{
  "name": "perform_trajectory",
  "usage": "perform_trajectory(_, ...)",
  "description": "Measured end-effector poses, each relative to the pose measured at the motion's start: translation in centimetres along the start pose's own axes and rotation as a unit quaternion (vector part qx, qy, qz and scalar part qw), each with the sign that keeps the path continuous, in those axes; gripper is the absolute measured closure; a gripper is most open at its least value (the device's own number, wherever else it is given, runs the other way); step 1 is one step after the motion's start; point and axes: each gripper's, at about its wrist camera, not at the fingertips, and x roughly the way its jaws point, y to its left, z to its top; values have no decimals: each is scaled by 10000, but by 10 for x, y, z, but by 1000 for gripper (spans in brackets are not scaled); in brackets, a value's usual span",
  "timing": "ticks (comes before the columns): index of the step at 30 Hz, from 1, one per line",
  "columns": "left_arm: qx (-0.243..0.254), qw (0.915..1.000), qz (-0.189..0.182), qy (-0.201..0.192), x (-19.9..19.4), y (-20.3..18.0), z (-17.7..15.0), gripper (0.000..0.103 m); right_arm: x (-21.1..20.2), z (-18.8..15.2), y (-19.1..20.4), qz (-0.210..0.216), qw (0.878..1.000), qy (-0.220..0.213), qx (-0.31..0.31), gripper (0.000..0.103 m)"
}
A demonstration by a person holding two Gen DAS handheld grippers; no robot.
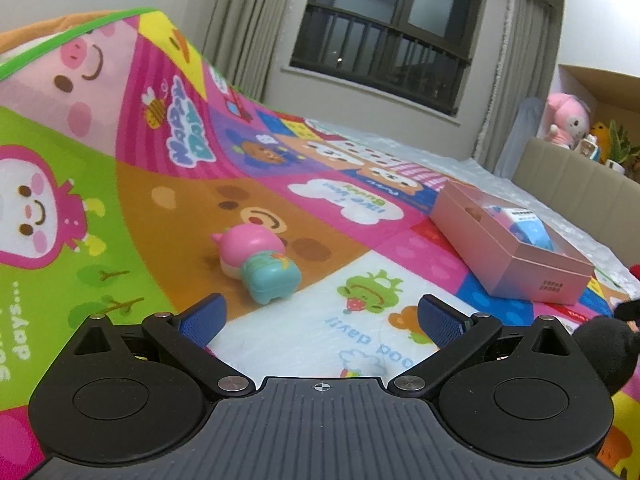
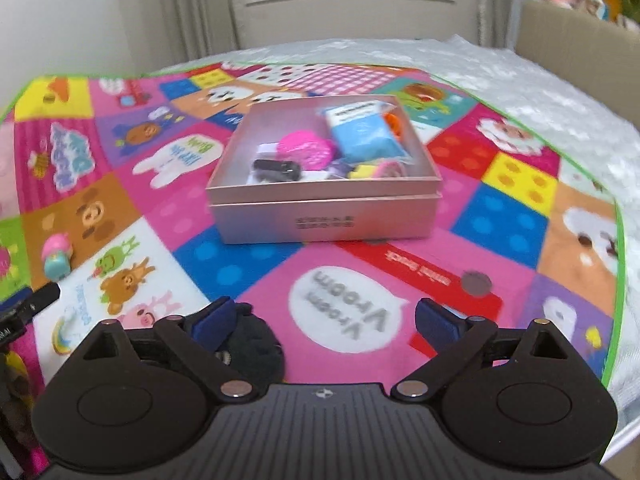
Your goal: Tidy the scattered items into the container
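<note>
While both tongs, left (image 1: 322, 320) & right (image 2: 324, 322), gape empty | pig toy (image 1: 256, 268): light, hard, slick; grip round body.

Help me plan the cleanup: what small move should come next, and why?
Probably ease the left tongs forward and a little left onto the pig toy. It lies on its side on the mat, outside the pink box, which already holds several items. The left tongs are open and empty, with the toy just ahead.
</note>
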Motion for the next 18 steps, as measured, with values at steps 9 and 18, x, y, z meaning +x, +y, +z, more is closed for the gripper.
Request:
perform_trajectory(9, 249, 9957, 853, 271, 25, 3, 30, 1, -21, -39, -50, -117, 9862, -1271, 1052, 0)
perform_trajectory(18, 639, 9875, 1254, 713, 66, -7, 37, 27, -10, -84, -36, -388, 9859, -1627, 19, 0)
